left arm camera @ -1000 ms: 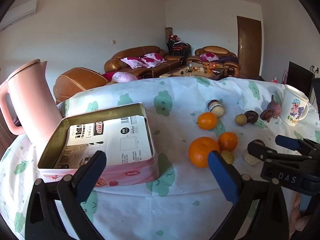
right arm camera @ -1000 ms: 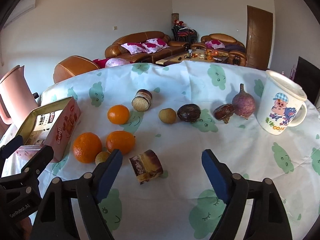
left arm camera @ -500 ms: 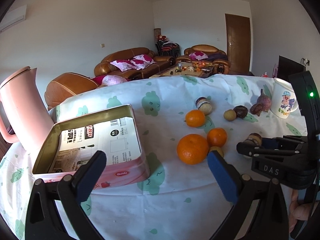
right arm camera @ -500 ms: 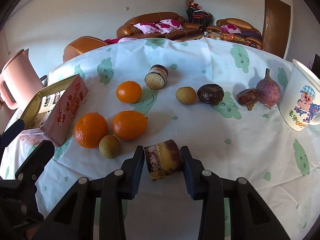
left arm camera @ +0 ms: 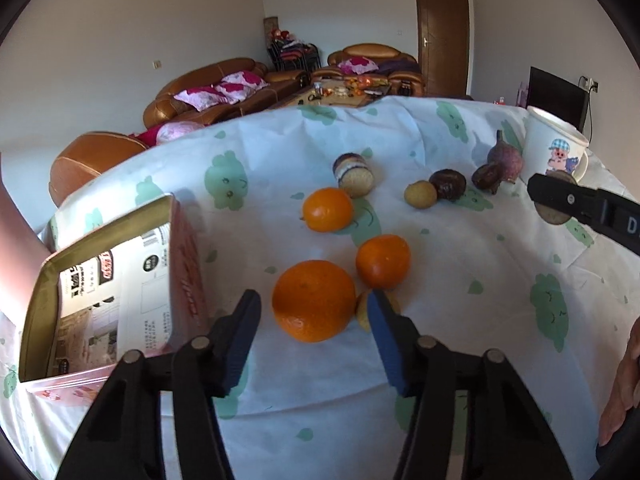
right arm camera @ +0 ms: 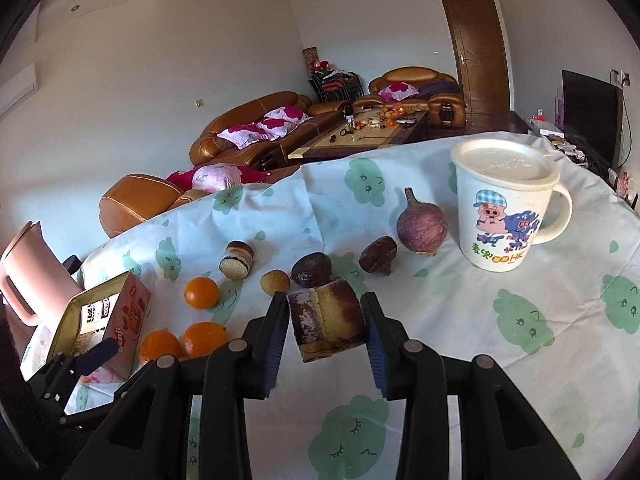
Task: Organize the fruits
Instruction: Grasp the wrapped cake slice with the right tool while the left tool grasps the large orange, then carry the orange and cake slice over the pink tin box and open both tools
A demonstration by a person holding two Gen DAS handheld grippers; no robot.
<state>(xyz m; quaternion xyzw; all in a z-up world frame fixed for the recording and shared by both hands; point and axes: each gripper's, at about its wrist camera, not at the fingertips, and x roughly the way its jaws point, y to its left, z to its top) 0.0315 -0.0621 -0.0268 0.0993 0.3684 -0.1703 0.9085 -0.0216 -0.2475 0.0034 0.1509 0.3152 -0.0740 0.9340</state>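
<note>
Right gripper (right arm camera: 325, 326) clamps a brown-and-yellow cut cylinder chunk (right arm camera: 326, 324) off the cloth — left gripper (left arm camera: 314, 320) sits spread wide around the big round orange (left arm camera: 314, 301).

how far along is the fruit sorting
Barely started. The tin holds only printed paper, no fruit. In hand: the right gripper is shut on a brown cut chunk; the left gripper is open around the big orange. The other fruits lie on the tablecloth.

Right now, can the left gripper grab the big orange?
Probably yes. The left gripper is open, its fingers on either side of the big orange, nothing between them.
</note>
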